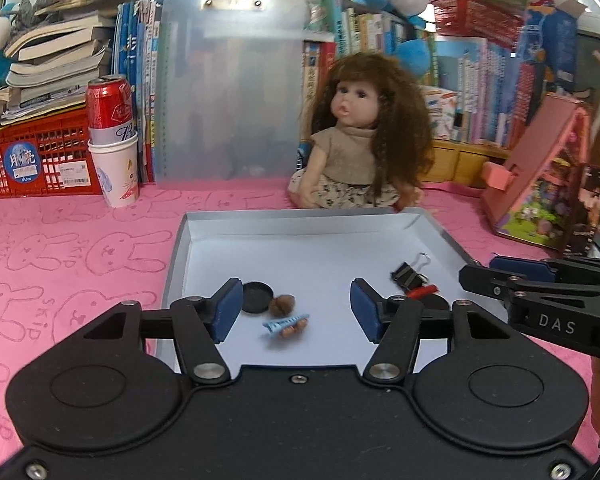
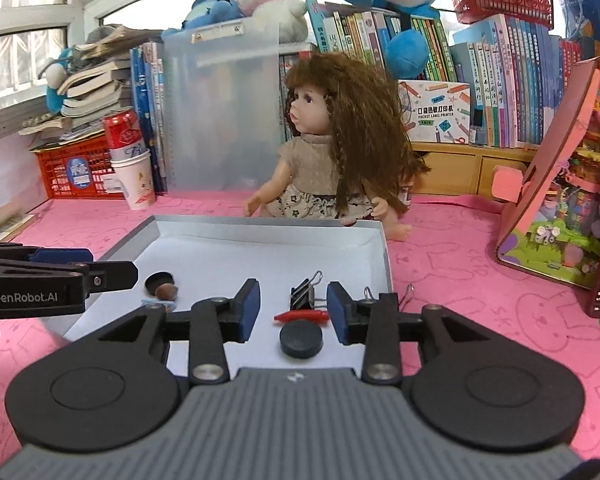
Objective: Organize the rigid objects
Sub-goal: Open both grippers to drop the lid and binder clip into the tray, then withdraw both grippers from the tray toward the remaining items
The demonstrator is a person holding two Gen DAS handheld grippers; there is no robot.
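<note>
In the left wrist view, going left to right, the tray [image 1: 176, 264] lies on the pink table [image 1: 72, 248] at the centre of the frame, and the left claw [image 1: 296, 310] stands over its near end, jaws about half open with nothing between the pads. Just past the left pad sits a black cap [image 1: 256, 297], touching a walnut [image 1: 282, 305]; nearer the camera, a blue clip [image 1: 282, 323] lies against a small brown piece too blurred to name. Right of centre are a binder clip [image 1: 408, 276] and a red chilli [image 1: 422, 291], and at the right edge the right claw [image 1: 496, 270] reaches in side-on. In the right wrist view the left claw comes in at the left edge, above the cap and walnut; the right claw [image 2: 294, 314] in the lower middle is likewise about half open and empty, with the binder clip, the chilli and a black disc [image 2: 301, 338] lying in the tray between and just beyond its pads. A second wire clip [image 2: 408, 294] seems to rest on the table just outside the tray's right rim. Everything rigid looks already gathered in the tray, so the step in hand is probably letting go and drawing clear. To do it well, each claw should lift straight off before pulling away, so no pad drags the walnut or disc, and the two should keep apart.
</note>
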